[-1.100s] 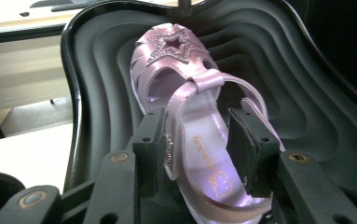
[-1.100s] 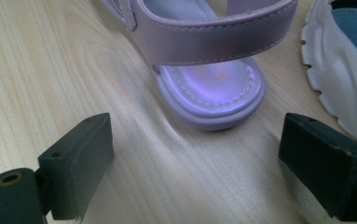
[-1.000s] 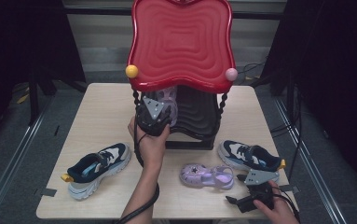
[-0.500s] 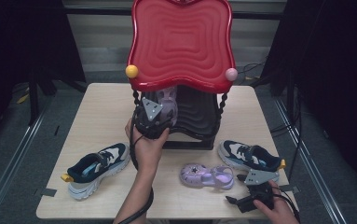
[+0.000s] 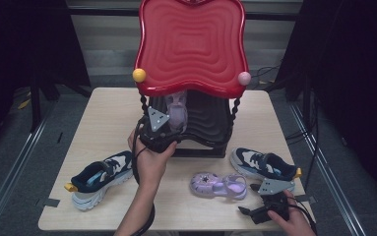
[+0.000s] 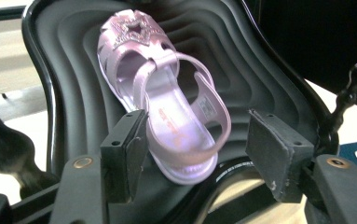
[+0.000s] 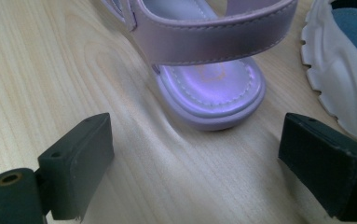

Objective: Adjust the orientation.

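Right gripper [image 7: 199,154] rests at the near table [image 5: 102,113] edge, jaws spread wide and empty, just short of the heel of the lilac sandal on the table [image 5: 219,185]; that sandal's front is cut off in the right gripper view. Left gripper [image 6: 199,156] has just been opening; its jaws flank the heel of the lilac sandal on the shelf [image 6: 160,93] without pressing; this sandal lies on the black shelf [image 6: 255,65], long axis running away, toe farthest; the red top tier [image 5: 192,44] hides most of it from above.
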`<state>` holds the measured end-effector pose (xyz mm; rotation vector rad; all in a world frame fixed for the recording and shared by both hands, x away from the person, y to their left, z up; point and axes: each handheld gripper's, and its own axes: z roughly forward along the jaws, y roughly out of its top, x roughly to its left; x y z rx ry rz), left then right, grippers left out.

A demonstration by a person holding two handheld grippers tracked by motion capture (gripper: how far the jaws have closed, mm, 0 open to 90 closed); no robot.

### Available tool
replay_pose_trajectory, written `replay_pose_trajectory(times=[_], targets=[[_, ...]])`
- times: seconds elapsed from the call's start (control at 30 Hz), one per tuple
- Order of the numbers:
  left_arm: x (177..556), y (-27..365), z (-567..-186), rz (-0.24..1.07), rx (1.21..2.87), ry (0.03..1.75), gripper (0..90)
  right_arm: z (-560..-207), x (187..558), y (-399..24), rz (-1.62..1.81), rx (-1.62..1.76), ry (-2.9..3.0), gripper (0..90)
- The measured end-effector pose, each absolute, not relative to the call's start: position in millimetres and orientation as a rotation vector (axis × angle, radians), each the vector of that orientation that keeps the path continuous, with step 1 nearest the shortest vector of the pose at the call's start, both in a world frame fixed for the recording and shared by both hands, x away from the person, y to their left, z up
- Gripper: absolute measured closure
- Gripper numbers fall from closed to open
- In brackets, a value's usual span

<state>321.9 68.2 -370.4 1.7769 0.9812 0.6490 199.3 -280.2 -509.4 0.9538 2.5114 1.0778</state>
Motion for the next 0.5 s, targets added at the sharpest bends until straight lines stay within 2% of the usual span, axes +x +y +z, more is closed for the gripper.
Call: replay_pose_trajectory(times=[0.5], targets=[[311,84,-387,0.562,1.841,0.978,30.4,-509,199,-280,1.079,0.953,2.511,9.4]])
